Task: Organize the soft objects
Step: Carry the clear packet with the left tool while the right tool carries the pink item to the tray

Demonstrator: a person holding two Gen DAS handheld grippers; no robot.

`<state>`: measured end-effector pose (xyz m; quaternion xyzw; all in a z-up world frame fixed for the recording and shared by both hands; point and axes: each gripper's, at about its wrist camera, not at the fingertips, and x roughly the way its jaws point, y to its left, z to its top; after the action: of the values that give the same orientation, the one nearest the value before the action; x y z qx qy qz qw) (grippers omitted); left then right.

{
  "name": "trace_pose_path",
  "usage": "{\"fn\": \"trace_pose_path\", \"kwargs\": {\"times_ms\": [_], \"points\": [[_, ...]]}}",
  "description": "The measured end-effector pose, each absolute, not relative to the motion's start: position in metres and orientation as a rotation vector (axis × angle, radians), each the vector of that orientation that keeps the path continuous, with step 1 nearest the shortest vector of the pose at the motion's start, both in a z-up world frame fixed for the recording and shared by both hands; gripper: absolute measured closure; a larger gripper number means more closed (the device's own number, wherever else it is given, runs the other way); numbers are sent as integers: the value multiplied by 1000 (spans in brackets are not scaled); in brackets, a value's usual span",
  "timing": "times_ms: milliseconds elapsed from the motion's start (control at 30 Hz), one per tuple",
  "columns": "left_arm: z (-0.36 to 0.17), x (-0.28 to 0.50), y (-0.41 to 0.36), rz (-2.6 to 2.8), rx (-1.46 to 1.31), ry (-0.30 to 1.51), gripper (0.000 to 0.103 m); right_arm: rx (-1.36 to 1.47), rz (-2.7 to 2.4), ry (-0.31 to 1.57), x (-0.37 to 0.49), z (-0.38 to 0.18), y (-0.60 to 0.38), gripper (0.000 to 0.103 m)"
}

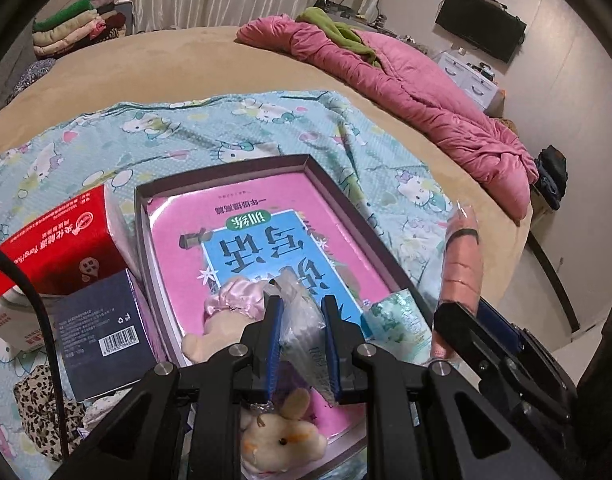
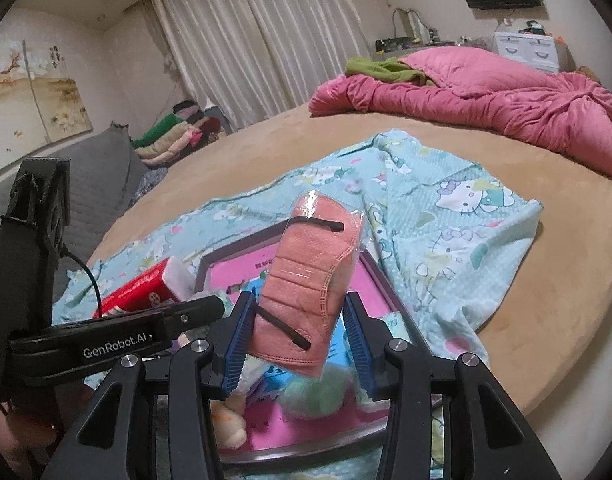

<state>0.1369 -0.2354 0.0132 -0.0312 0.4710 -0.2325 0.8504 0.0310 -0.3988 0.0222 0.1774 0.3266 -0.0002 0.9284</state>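
A shallow box (image 1: pixel 306 162) with a pink and blue book inside lies on a Hello Kitty cloth (image 1: pixel 234 128) on the bed. My left gripper (image 1: pixel 302 320) is shut on a clear plastic packet (image 1: pixel 302 332) above the box. A pink satin scrunchie (image 1: pixel 234 296), a beige plush bunny (image 1: pixel 282 440) and a green-patterned packet (image 1: pixel 402 320) lie in the box. My right gripper (image 2: pixel 298 332) is shut on a salmon-pink face mask in clear wrap (image 2: pixel 306 280), held upright above the box (image 2: pixel 226 258); the mask also shows in the left wrist view (image 1: pixel 462 256).
A red carton (image 1: pixel 58 244), a dark blue box (image 1: pixel 102 328) and a leopard-print cloth (image 1: pixel 46 412) sit left of the box. A pink duvet (image 1: pixel 426 92) with a green cloth (image 1: pixel 338 32) lies at the far side of the bed. Folded clothes (image 1: pixel 78 20) are stacked far left.
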Motion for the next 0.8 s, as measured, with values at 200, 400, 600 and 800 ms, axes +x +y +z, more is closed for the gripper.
{"fn": "trace_pose_path", "kwargs": {"times_ms": [200,400,600,800], "points": [[5,135,-237,-484,-28,997,83,348,1,699,38,14,-396,56],[0,136,-237,-477,4,1005,83,330,4,721,43,9,-391,56],[-6,137,-235,-472,26,1019,83,309,11,744,47,4,-386,56],[-9,137,-231,-481,21,1038,83,288,5,759,50,-1,-384,56]]}}
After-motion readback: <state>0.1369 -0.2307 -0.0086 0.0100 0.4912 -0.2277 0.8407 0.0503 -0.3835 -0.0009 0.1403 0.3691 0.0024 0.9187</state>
